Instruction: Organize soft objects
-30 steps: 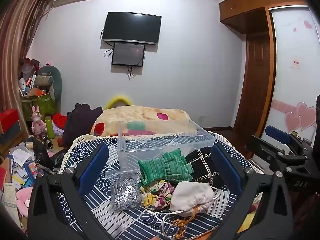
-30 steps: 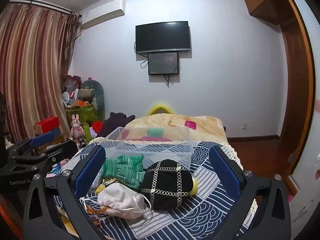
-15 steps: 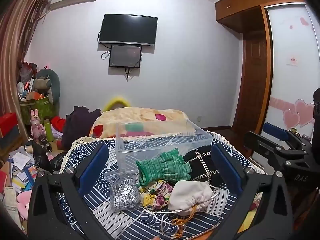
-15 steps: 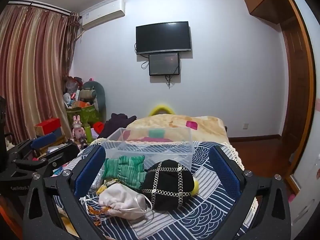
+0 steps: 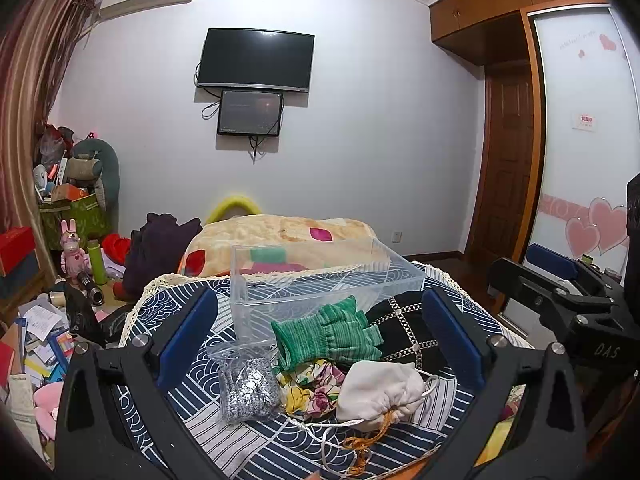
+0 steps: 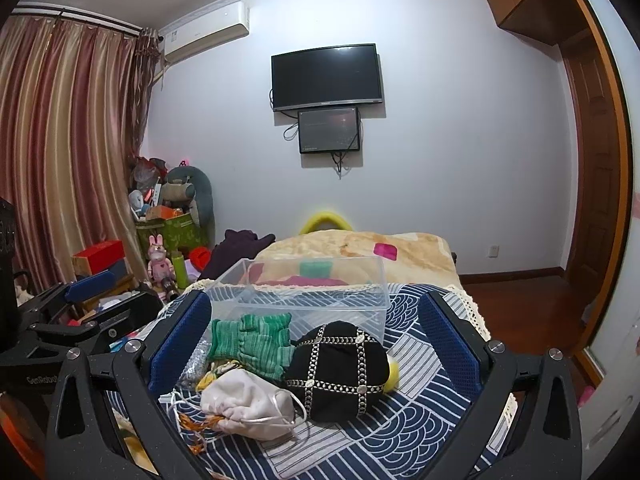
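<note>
A pile of soft things lies on a blue patterned cloth (image 5: 256, 440): green knit gloves (image 5: 326, 334) (image 6: 252, 340), a black studded hat (image 6: 340, 368) (image 5: 404, 324), a white drawstring pouch (image 5: 380, 392) (image 6: 248, 404), a floral cloth (image 5: 308, 388) and a silver bag (image 5: 248, 388). A clear plastic bin (image 5: 320, 276) (image 6: 304, 296) stands empty just behind them. My left gripper (image 5: 320, 332) is open, hovering before the pile. My right gripper (image 6: 316, 336) is open, also short of the pile.
A bed with a beige blanket (image 5: 280, 236) lies behind the bin. Clutter, boxes and toys (image 5: 72, 256) fill the floor at left. A wardrobe and door (image 5: 508, 184) stand at right. The other gripper (image 5: 560, 300) shows at the right edge.
Both views have shifted slightly; the grippers have drifted a little but stay open and empty. The pile and bin have not moved.
</note>
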Action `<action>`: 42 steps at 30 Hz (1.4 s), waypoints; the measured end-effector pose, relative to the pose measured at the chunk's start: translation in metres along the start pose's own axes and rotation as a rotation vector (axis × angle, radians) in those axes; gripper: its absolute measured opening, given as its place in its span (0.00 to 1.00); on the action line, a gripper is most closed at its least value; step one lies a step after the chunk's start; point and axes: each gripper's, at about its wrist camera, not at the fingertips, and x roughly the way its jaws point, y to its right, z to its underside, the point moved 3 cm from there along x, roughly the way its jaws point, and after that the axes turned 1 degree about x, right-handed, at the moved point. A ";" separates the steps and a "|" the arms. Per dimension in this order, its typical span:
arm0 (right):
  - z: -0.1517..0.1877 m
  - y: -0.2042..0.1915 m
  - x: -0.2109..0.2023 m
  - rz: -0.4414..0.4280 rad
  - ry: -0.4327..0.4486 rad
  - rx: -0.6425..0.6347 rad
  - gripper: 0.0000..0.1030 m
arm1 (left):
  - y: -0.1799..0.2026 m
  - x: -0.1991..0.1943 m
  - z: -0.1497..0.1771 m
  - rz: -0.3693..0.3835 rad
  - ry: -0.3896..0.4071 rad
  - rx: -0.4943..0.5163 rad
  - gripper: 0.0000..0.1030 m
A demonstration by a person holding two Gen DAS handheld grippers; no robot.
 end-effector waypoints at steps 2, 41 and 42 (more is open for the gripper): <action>0.000 -0.001 0.000 0.000 0.001 -0.001 1.00 | 0.000 0.000 0.000 0.000 0.001 0.002 1.00; 0.001 0.001 0.000 -0.013 0.010 0.019 1.00 | -0.001 0.000 0.000 -0.002 0.006 0.008 1.00; 0.001 0.001 0.000 -0.014 0.009 0.019 1.00 | 0.000 0.000 0.000 -0.002 0.007 0.009 1.00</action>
